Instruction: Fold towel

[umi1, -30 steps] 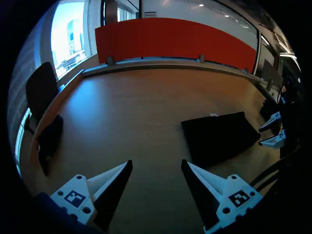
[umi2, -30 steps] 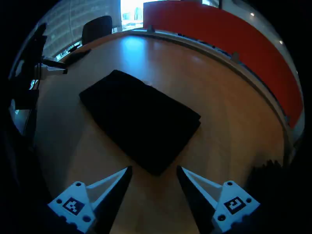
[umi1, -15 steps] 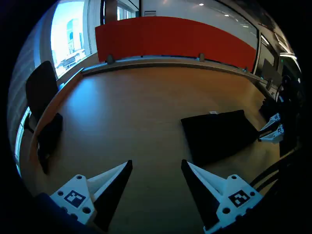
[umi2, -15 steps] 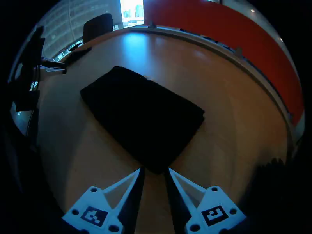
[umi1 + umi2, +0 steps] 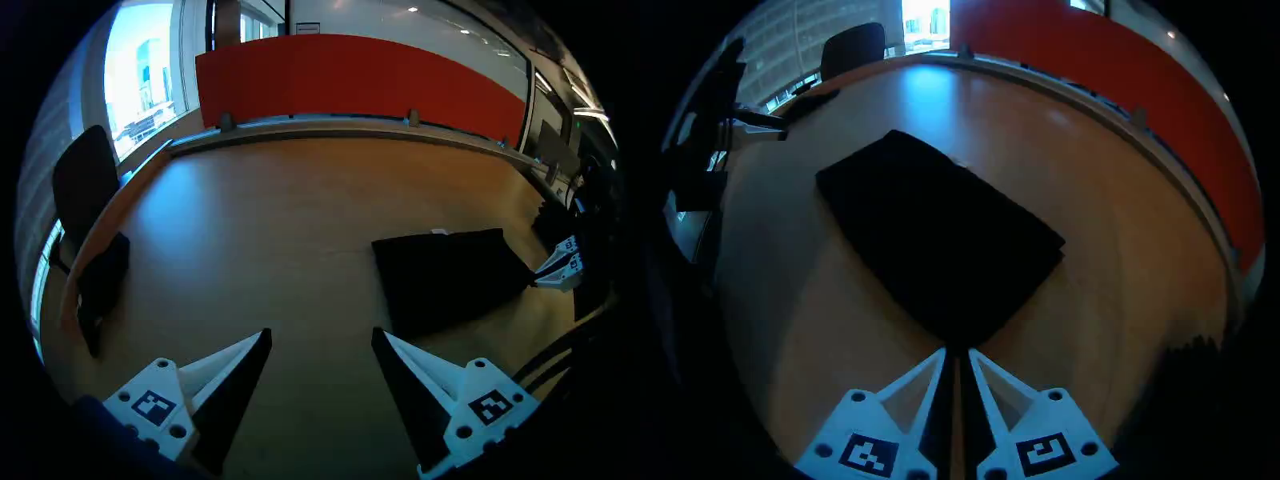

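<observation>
A black towel (image 5: 940, 232) lies flat on the wooden table (image 5: 1120, 256) as a folded rectangle. Its near corner reaches between the fingers of my right gripper (image 5: 958, 354), whose jaws stand almost together, pinched on that corner. In the left gripper view the towel (image 5: 448, 276) lies to the right, and the right gripper (image 5: 552, 272) touches its far right edge with its fingers drawn together. My left gripper (image 5: 320, 344) hovers open over bare table, well left of the towel, with nothing between its fingers.
A red partition (image 5: 352, 80) runs along the table's far edge. A black office chair (image 5: 80, 184) stands at the left end, with bright windows behind it. Dark cables (image 5: 560, 352) lie at the right near the table edge.
My right gripper has gone from wide open to nearly together, sliding forward onto the towel's near corner. The left gripper has stayed still and open.
</observation>
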The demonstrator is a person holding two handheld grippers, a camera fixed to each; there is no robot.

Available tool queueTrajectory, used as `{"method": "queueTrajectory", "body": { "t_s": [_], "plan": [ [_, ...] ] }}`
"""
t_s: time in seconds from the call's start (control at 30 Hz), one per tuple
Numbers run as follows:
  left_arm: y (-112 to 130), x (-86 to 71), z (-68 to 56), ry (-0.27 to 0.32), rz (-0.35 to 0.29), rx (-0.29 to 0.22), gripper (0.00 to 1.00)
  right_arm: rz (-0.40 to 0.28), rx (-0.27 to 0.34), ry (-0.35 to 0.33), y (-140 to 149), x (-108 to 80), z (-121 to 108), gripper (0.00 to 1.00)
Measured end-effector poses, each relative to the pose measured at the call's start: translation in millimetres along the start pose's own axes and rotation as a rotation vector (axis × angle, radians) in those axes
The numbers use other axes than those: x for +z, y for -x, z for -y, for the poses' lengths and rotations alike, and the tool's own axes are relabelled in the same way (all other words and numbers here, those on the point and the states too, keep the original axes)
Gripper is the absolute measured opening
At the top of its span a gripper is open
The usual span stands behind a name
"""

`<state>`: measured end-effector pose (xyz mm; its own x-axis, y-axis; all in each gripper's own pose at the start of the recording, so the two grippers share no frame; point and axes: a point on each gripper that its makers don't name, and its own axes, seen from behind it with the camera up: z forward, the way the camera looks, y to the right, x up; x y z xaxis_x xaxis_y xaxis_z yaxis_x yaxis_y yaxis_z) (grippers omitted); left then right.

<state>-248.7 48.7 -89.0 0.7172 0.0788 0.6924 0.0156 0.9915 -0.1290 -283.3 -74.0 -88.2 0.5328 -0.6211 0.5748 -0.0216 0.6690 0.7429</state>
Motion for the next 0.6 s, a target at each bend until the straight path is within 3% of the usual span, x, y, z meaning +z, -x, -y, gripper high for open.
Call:
{"method": "queueTrajectory", "body": {
  "t_s": [0.3,0.6],
  "plan": [
    [0.0,-0.8,-0.1,0.004,-0.001,-0.006,0.93,-0.037,0.018,0.02,-13.6,-1.7,-1.9,0.06],
    [-3.6,-2.4,-0.6,0.007,-0.007,-0.011,0.93,-0.103,-0.009,0.036,-52.4,-10.9,2.1,0.06]
  ]
}}
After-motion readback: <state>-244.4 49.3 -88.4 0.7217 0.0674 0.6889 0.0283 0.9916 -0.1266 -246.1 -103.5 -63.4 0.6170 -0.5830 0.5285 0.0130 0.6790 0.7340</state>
